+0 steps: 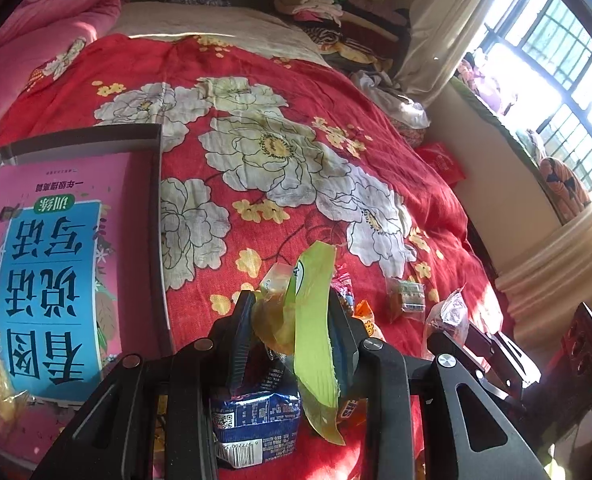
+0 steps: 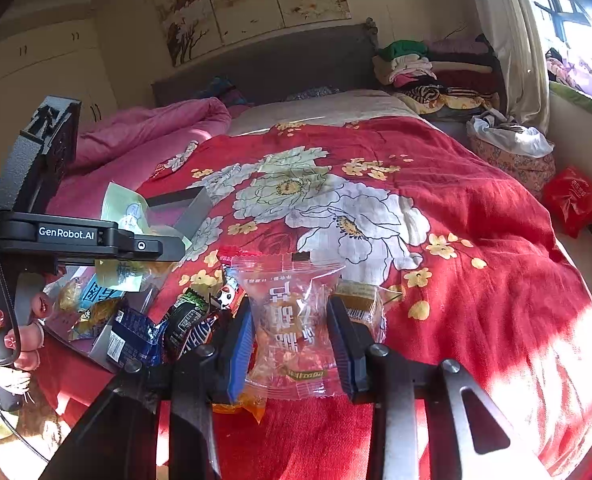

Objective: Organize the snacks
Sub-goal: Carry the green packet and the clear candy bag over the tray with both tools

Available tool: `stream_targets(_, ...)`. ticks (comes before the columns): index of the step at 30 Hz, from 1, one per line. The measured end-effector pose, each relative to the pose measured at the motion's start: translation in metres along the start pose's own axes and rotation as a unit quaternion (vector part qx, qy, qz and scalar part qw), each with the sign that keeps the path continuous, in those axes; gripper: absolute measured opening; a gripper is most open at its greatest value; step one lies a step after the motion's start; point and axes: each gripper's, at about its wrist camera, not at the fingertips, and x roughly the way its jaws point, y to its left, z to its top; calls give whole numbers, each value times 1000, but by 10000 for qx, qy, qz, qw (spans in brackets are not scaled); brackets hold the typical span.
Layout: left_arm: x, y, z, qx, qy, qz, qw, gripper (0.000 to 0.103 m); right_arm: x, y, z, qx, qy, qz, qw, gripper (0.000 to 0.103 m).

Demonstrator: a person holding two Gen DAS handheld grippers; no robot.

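Jaws of both grippers hold packets: left [image 1: 291,332] a green one [image 1: 314,320], right [image 2: 291,344] a clear one [image 2: 291,320]. Each should clear the box [image 1: 151,184] rim at left before release.

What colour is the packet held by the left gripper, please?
Light green packet, clearest in the left wrist view.

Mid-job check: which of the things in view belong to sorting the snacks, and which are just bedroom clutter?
Part of the job:
- green packet in left hand-held gripper
- clear packet in right hand-held gripper
- blue packet
- grey box with pink book

Lying about:
- folded clothes
- red bag
- pink quilt
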Motion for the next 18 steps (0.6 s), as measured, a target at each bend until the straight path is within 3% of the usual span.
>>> stream_targets(18,-60,30,-11,-143,-406,74,9990,35,-19,22,4,-163,-106,81,9998,37)
